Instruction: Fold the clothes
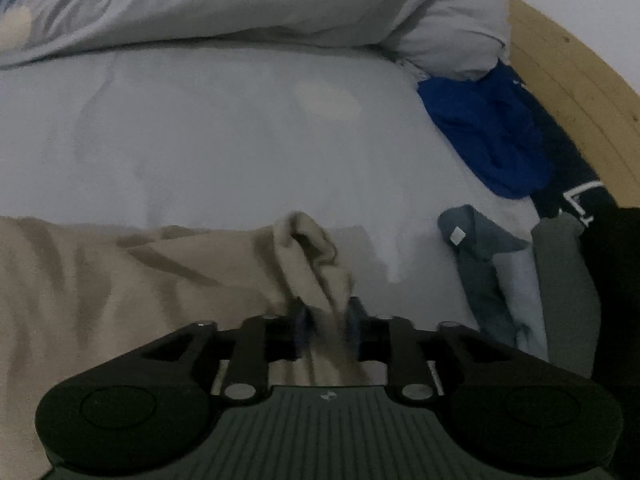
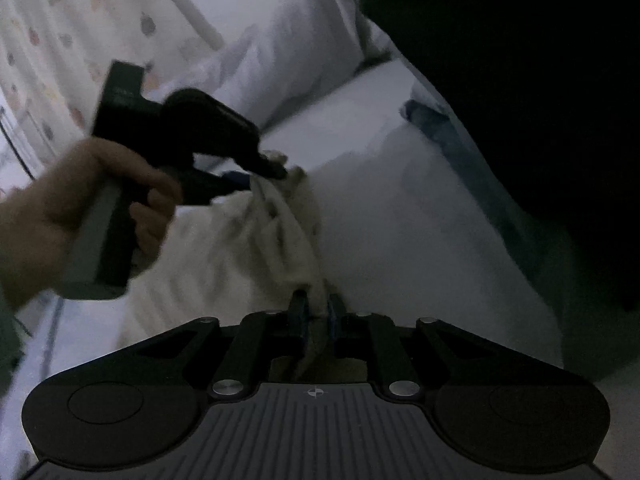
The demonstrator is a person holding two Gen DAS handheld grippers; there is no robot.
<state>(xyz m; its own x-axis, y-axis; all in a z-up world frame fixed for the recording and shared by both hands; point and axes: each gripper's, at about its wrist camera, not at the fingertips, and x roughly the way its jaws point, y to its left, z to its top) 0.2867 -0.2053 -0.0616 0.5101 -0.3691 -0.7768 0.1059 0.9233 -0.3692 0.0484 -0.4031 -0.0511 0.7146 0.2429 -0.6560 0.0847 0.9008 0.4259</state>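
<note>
Claws over pale bedsheet, dim room.

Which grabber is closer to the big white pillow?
Left. The left gripper is at the far end of the beige cloth, close to the pillow; the right gripper is at the near end, farther back.

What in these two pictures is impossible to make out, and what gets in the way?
- Left wrist view: whether the left gripper pinches the beige garment or merely straddles it; blur smears the cloth there.
- Left wrist view: the clothes pile runs off the right edge.
- Right wrist view: a dark mass hides the upper right.
- Right wrist view: the hand is smeared by blur and cut by the left edge.
</note>
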